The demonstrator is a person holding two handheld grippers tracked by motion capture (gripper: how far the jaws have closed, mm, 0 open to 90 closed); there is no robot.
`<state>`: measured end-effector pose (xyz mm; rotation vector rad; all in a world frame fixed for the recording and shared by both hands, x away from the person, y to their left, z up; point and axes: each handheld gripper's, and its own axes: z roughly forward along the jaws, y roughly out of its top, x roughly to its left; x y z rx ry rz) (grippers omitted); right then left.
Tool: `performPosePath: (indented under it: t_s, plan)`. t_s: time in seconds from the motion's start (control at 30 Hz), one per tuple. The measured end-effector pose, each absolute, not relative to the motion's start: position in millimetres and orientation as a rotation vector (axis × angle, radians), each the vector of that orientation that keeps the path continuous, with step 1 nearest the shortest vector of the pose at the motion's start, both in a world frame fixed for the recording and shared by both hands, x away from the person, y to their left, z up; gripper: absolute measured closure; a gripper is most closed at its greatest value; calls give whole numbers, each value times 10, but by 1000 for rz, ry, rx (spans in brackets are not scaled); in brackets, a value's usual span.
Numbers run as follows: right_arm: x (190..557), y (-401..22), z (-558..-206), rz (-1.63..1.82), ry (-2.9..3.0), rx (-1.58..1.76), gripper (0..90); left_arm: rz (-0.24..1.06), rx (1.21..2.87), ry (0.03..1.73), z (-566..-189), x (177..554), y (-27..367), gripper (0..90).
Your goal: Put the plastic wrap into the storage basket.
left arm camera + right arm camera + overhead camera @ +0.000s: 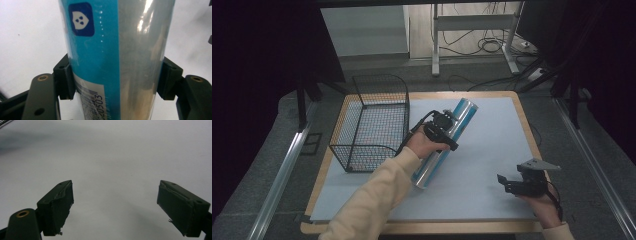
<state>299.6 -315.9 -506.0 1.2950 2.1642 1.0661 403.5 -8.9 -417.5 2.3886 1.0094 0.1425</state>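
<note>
A long silver and blue tube (447, 144) lies slanted across the middle of the white mat. My left gripper (443, 129) sits on top of it, its two jaws pressed against the tube's sides. In the left gripper view the tube (117, 57) runs up between both pads (65, 77), with a barcode and a dark blue logo on its blue stripe. My right gripper (507, 184) rests low at the mat's near right, jaws wide apart. Between its fingertips (115, 205) there is bare mat.
A black wire basket (373, 122) stands at the mat's left side, close to the left hand. The mat (492, 130) covers a wooden table (525, 120). Desk legs and cables lie on the floor behind.
</note>
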Motion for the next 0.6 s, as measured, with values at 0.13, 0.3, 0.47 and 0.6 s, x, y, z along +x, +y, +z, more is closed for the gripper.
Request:
performPosePath:
  t_s: [0.13, 0.3, 0.47, 0.6]
  plan:
    - [2999, -3158, -5063, 1065, 2165, 1292, 139, 147, 2382, 1002, -4142, 4025, -47, 317]
    - [3003, -3155, -5068, 1061, 2166, 1292, 139, 143, 2377, 1000, -4132, 4022, -27, 317]
    - [3004, -3159, -5070, 1062, 2165, 1295, 139, 143, 2395, 981, -4092, 4011, -12, 318]
    - [3005, -3157, -5067, 1062, 2165, 1294, 139, 143, 2396, 976, -4063, 4012, 8, 318]
